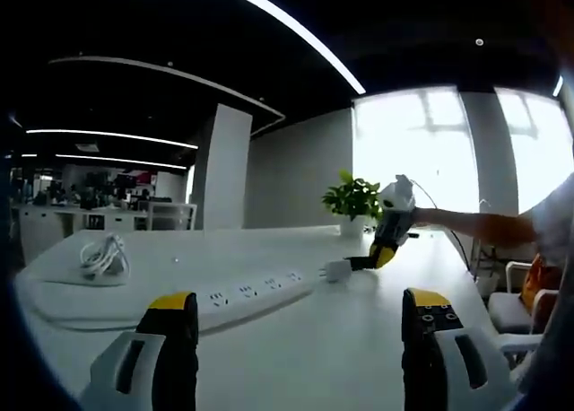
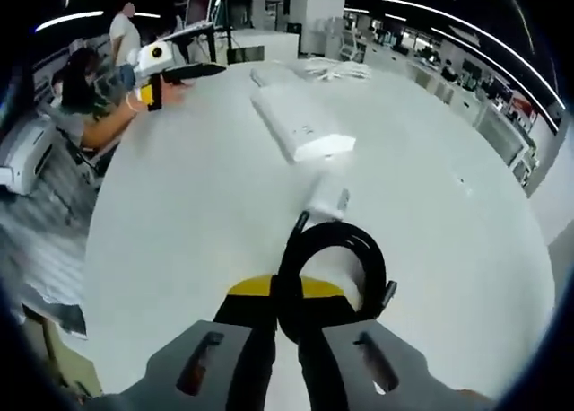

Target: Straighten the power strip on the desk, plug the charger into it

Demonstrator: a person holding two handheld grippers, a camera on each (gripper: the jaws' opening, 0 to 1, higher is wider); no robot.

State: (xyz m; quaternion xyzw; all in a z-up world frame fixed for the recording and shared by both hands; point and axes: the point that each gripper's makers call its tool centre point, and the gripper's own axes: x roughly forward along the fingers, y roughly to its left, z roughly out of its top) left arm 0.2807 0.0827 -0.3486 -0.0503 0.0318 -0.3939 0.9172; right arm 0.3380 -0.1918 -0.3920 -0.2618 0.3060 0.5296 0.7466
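A long white power strip (image 1: pixel 251 294) lies on the white desk (image 1: pixel 341 348), angled away from me, seen end-on as the power strip (image 2: pixel 300 124) in the right gripper view. A small white charger (image 1: pixel 337 270) rests on the desk just off the strip's near end; the charger (image 2: pixel 327 196) has a black cable (image 2: pixel 334 249) looping back from it. My right gripper (image 2: pixel 291 317) is shut on that cable loop; the same right gripper (image 1: pixel 381 249) reaches in behind the charger. My left gripper (image 1: pixel 300 339) stands open over the desk, short of the strip, and shows as the left gripper (image 2: pixel 170 70) held clear.
A coil of white cable (image 1: pixel 103 254) lies at the strip's far end. A potted plant (image 1: pixel 352 200) stands at the desk's back edge. A person's arm (image 1: pixel 466 222) stretches in from the right. Chairs (image 1: pixel 511 308) stand beside the desk. Other desks and people are further off.
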